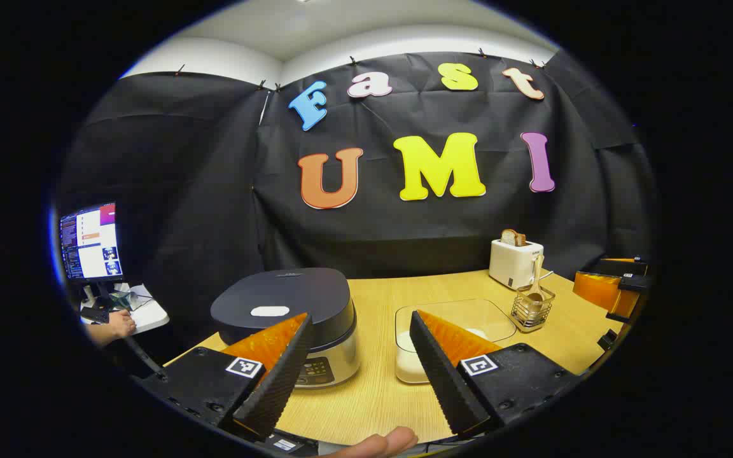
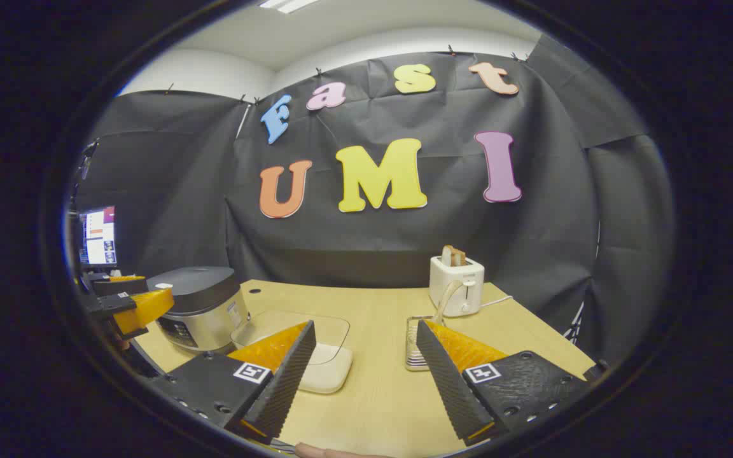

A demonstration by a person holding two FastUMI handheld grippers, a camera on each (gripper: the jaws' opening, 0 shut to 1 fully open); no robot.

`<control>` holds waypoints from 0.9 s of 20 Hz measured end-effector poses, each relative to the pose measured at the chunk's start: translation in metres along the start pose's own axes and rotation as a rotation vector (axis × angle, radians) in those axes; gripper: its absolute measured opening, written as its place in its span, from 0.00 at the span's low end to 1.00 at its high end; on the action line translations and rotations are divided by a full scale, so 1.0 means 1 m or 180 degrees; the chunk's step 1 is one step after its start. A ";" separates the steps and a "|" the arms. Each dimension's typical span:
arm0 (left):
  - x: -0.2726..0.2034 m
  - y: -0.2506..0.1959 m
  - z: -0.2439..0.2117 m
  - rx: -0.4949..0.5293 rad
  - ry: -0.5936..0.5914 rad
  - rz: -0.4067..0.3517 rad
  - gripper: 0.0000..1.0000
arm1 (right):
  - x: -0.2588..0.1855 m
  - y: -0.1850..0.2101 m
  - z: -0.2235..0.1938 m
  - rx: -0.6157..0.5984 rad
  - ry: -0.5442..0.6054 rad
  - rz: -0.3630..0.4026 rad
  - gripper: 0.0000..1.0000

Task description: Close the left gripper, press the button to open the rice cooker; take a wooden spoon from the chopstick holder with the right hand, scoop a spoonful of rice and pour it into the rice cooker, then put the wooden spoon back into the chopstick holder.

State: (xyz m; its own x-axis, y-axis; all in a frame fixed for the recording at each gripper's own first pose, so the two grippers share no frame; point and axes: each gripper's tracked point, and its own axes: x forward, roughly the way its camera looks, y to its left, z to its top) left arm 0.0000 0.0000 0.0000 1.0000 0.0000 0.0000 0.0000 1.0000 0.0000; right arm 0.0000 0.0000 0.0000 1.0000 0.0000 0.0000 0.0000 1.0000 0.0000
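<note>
Both hand-held grippers hover level above the near edge of the counter (image 1: pixel 373 394), facing the wall. The left hand-held gripper (image 1: pixel 360 375) is spread wide and empty, with the closed rice cooker (image 1: pixel 290 318) just beyond its left finger. The right hand-held gripper (image 2: pixel 366 381) is also wide and empty. The spoon (image 2: pixel 446 299) stands in the holder (image 2: pixel 417 346) behind its right finger, and the rice box (image 2: pixel 315 356) sits left of that.

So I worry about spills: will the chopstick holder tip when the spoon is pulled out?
Possibly. The chopstick holder looks like light open wire, and the wooden spoon stands tall and leans, so a sideways pull could tilt it.
</note>
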 end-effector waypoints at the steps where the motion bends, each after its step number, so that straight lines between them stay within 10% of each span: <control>1: 0.000 0.001 -0.002 0.0005 0.0030 0.0003 0.97 | 0.000 -0.002 0.001 -0.0004 -0.0016 -0.0012 0.95; 14: 0.001 0.013 -0.002 -0.0056 0.0112 0.0059 0.94 | 0.001 -0.006 0.009 -0.0115 -0.0171 -0.0087 0.94; 18: 0.001 0.025 0.005 0.0000 0.0057 0.0094 0.69 | 0.000 -0.011 0.010 -0.0114 -0.0179 -0.0144 0.94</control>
State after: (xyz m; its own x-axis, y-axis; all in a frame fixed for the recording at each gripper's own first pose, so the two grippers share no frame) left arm 0.0015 0.0246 0.0054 0.9994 0.0295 -0.0180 -0.0295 0.9996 0.0003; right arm 0.0002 -0.0107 0.0103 0.9974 -0.0441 0.0570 0.0461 0.9983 -0.0345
